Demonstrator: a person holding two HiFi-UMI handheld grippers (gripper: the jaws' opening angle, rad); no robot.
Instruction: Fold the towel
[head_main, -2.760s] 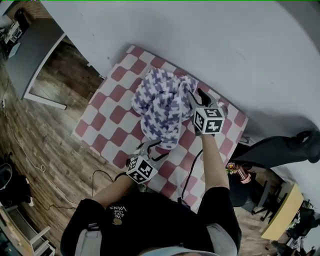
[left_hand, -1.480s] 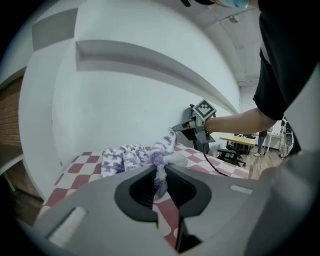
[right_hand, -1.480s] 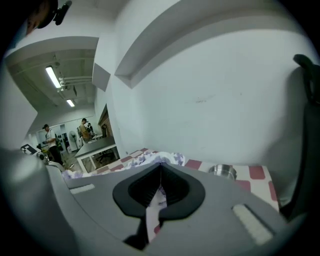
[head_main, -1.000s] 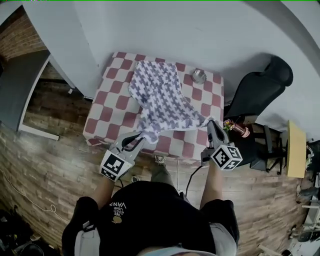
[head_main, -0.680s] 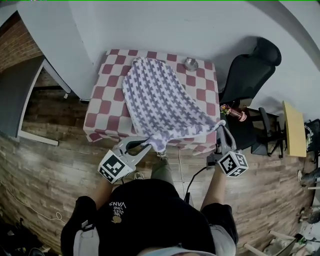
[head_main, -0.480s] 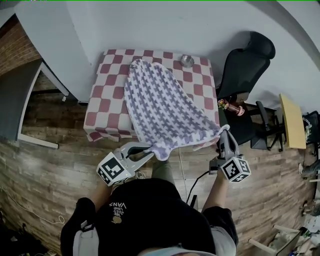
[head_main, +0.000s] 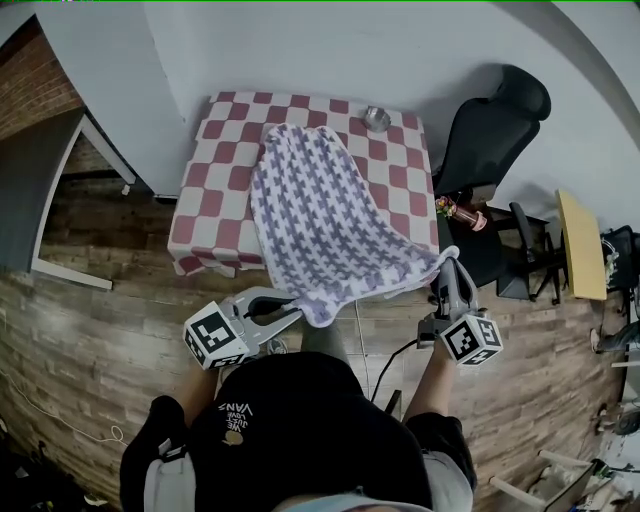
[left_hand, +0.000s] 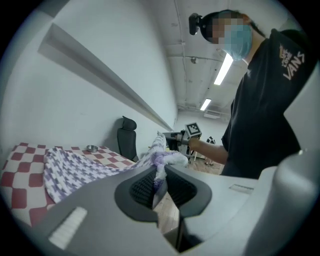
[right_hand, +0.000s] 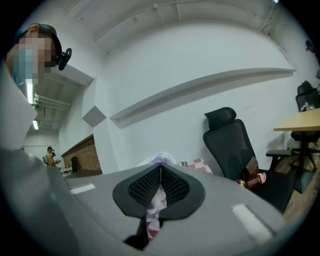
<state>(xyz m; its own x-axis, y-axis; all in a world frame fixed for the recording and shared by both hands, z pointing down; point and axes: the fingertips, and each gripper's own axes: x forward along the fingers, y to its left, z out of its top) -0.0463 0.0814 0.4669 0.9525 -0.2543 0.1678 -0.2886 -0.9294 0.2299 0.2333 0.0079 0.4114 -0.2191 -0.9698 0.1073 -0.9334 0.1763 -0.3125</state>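
Stretching from the checked table (head_main: 200, 215) toward the person, the towel (head_main: 320, 200) lies mostly on the tabletop, its near edge held out over the floor. The left gripper (head_main: 292, 303) clamps the near left corner and the right gripper (head_main: 447, 262) the near right. The head view shows the whole spread. Only the gripper views show cloth bunched between the nearly closed jaws. A metal bowl (head_main: 377, 118) sits far right.

The towel (head_main: 330, 215) hides the table's (head_main: 215, 190) near corner — the round object (head_main: 377, 119) is too small to identify.
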